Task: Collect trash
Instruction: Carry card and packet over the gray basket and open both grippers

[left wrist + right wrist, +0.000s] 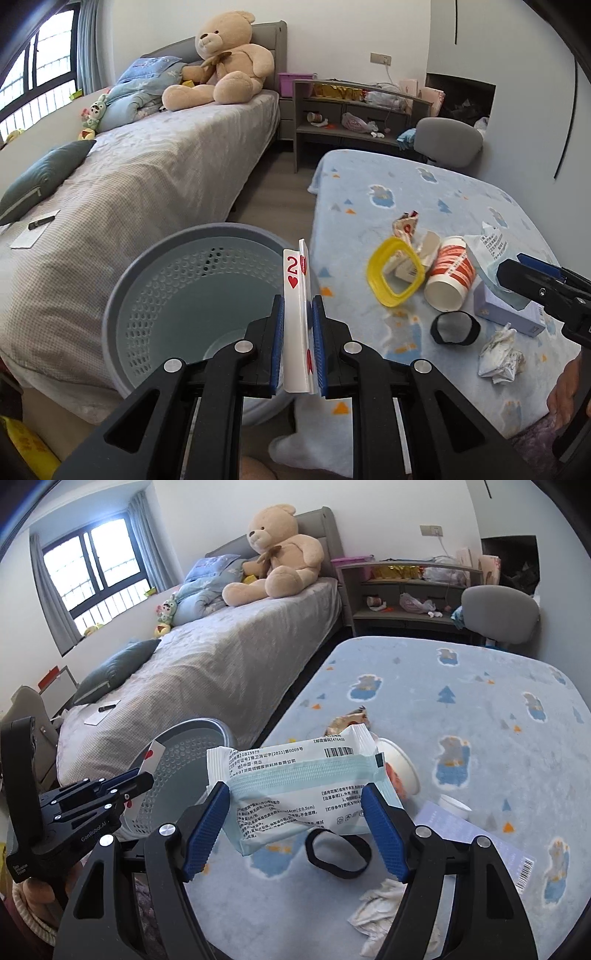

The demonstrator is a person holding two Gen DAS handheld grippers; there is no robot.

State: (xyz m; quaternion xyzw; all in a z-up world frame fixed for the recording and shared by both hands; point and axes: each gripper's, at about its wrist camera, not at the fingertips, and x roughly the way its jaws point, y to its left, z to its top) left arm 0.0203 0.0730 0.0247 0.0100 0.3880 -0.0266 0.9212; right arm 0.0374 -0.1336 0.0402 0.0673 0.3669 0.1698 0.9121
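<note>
The left claw point(298, 334) sits nearest the lens, its blue pads clamped on a playing card point(295, 291), a two of hearts held upright on edge above the rim of the grey-blue perforated bin point(155, 280); the bin stands on the floor between the bed point(147, 184) and the surface point(424, 192), which is draped in a pale blue printed blanket; the right claw point(297, 830) grips a white and green wipes packet point(295, 786) between its blue pads, the jaws spread wide around the packet's width, lifted above the surface near its bin-side edge; on the surface lie a yellow plastic ring point(393, 273), a tipped white and orange paper cup point(448, 275) just beside it, a torn wrapper point(408, 225) behind them, a black band point(455, 328), a crumpled paper wad point(500, 356) and a lilac box point(506, 310); the ring, cup and wrapper cluster closely, the band and wad nearer the person; a large teddy bear point(225, 62) sits at the head of the bed.
</note>
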